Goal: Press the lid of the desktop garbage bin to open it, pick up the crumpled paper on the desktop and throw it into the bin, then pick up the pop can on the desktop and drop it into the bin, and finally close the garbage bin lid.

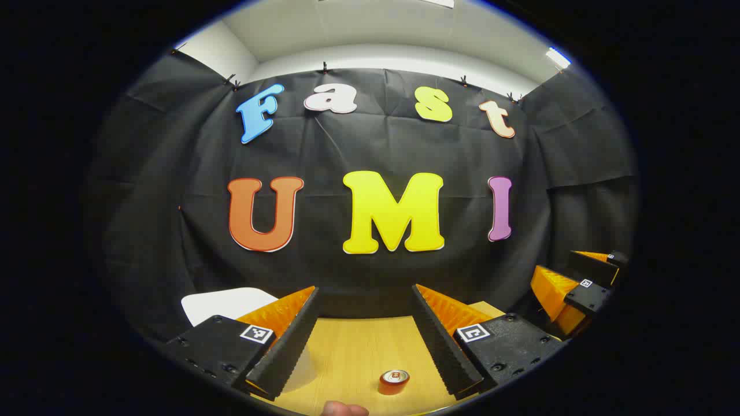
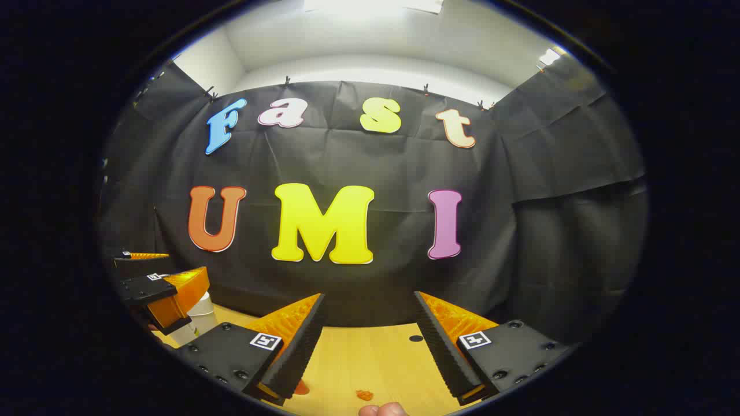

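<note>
Wooden desktop (image 1: pixel 358 352) carries the pop can (image 1: pixel 394 381) upright, low between our left gripper's (image 1: pixel 365 341) wide, empty fingers and toward the right one, so we judge it nearer than our equally spread, empty right gripper (image 2: pixel 367 346); the white bin (image 1: pixel 228 303) stands left of the can.

My left gripper (image 1: pixel 365 341) is held level, pointing forward, its two fingers (image 1: pixel 289 341) spread wide with nothing between them. My right gripper (image 2: pixel 368 345) is held the same way, fingers (image 2: pixel 442 341) wide apart and empty. In the left gripper view the right one sits off to the right side, near and likewise spread.
</note>
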A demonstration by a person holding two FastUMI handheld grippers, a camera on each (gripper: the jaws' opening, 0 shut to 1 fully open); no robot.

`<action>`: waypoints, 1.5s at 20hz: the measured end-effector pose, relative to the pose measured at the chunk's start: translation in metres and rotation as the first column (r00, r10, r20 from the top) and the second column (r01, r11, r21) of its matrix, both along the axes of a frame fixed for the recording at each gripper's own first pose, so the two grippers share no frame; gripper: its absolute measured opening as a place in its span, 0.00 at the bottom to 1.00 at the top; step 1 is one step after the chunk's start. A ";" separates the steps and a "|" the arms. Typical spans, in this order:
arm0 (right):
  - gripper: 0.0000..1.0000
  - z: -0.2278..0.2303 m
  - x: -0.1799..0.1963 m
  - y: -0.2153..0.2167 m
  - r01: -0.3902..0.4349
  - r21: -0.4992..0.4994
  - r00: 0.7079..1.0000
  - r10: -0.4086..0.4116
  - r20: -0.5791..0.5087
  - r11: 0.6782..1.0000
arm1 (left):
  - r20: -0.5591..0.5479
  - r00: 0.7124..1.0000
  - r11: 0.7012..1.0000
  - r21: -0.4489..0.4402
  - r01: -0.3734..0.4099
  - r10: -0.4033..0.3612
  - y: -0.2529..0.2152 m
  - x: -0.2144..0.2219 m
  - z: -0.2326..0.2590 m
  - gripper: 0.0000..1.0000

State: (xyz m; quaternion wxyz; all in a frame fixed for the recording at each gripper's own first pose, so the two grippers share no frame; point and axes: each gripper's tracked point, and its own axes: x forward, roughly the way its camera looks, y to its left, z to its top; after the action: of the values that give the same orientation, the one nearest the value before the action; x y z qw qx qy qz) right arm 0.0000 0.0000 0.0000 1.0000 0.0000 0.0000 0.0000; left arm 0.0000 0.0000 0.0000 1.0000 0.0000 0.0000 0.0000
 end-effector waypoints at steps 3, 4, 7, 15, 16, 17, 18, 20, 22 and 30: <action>0.95 0.009 0.005 0.011 -0.015 0.005 1.000 0.015 0.014 1.000 | -0.001 1.000 1.000 -0.018 0.001 -0.001 0.002 -0.007 0.006 0.99; 0.95 0.009 0.007 0.012 -0.023 -0.002 1.000 0.023 0.014 1.000 | 0.001 1.000 1.000 -0.019 -0.003 0.003 0.001 -0.006 0.007 0.99; 0.95 0.010 0.009 0.012 -0.032 0.002 0.999 0.032 0.011 0.999 | 0.003 0.999 0.999 -0.016 -0.032 0.032 0.007 -0.006 0.008 0.99; 0.95 0.001 0.022 0.015 -0.055 0.018 0.998 0.056 -0.015 0.998 | -0.032 0.991 0.991 0.019 -0.133 0.134 0.026 0.000 -0.006 0.99; 0.95 -0.003 0.024 0.019 -0.069 0.013 0.997 0.069 -0.026 0.998 | -0.046 0.981 0.982 0.005 -0.187 0.187 0.034 0.004 -0.014 0.99; 0.95 -0.003 0.025 0.020 -0.077 0.012 0.997 0.078 -0.030 0.997 | -0.057 0.978 0.980 -0.004 -0.201 0.201 0.040 0.005 -0.017 0.99; 0.95 -0.004 0.028 0.022 -0.086 0.010 0.996 0.086 -0.033 0.996 | -0.059 0.973 0.975 -0.004 -0.224 0.223 0.049 0.005 -0.018 0.99; 0.95 -0.007 0.037 0.025 -0.121 0.006 0.992 0.121 -0.044 0.993 | -0.077 0.956 0.959 0.006 -0.285 0.284 0.066 0.015 -0.025 0.99; 0.95 -0.010 0.044 0.026 -0.147 0.002 0.988 0.147 -0.051 0.989 | -0.090 0.935 0.940 0.013 -0.342 0.342 0.085 0.023 -0.030 0.99; 0.95 -0.018 0.078 0.021 -0.237 -0.002 0.968 0.236 -0.079 0.971 | -0.173 0.782 0.795 0.012 -0.607 0.599 0.171 0.052 -0.066 0.61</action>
State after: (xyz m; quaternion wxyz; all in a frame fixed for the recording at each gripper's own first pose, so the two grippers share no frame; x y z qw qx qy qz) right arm 0.0777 0.0209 -0.0175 0.9921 -0.0058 0.0390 0.1193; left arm 0.0524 0.1714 -0.0662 0.9435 -0.0223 0.0841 0.3196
